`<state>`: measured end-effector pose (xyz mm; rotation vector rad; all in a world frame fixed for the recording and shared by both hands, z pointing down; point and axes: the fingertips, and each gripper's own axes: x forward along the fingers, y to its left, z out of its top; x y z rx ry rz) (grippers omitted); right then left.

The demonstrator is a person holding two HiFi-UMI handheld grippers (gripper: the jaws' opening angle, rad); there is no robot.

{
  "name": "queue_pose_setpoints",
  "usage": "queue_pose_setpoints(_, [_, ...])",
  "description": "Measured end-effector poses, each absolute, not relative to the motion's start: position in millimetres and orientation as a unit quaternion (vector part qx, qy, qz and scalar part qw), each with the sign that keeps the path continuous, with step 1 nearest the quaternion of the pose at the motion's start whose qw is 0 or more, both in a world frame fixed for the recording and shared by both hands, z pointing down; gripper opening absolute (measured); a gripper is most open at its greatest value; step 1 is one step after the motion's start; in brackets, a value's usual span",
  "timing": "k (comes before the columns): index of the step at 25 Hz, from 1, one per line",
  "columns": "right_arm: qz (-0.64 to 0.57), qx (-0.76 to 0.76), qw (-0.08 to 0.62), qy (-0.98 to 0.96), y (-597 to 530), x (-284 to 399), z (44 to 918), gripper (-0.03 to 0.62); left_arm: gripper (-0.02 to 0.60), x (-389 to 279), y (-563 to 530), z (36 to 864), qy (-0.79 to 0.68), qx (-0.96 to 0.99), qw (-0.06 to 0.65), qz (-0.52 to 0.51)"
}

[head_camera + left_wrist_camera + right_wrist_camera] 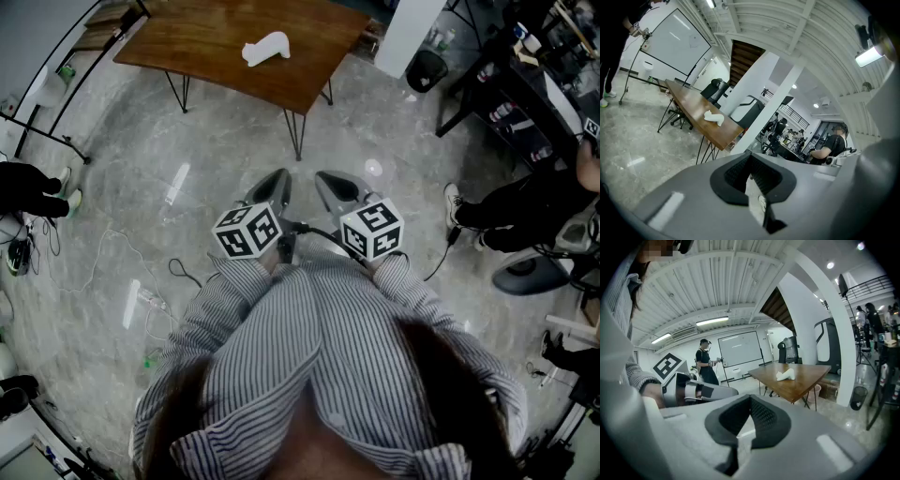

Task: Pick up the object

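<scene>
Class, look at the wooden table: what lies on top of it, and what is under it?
One white object lies on the wooden table. Under it, thin black legs and grey floor show; the table itself hides whatever else is beneath.

The white, bent, elongated object [265, 49] lies flat near the middle of the wooden table [202, 42].

white object [265, 49], brown wood-grain table [206, 42], pale grey marbled floor [216, 159], grey-and-white striped shirt [309, 356]
</scene>
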<state>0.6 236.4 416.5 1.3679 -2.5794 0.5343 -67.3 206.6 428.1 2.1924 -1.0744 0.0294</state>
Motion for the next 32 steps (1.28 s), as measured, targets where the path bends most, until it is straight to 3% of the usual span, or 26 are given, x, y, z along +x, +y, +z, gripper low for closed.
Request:
queue_pose_setpoints(21, [0.143,0.450,0.104,-0.875,221.1,14.3,421.4,0.002,0.003,-47.7,196.1,433.4,-0.405,0.839,0.363,-0.028])
queue_pose_setpoints(26, [0.149,0.442,0.105,-0.878,212.0,23.5,427.7,0.002,0.005,-34.6,190.4,432.7,-0.398,0.856,0.330,-0.016])
queue_pose_setpoints(32, [0.165,0.441,0.108,-0.876,184.0,26.8,440.6,0.002,0.005,-22.5,163.4,438.1,-0.369,0.858,0.355,-0.039])
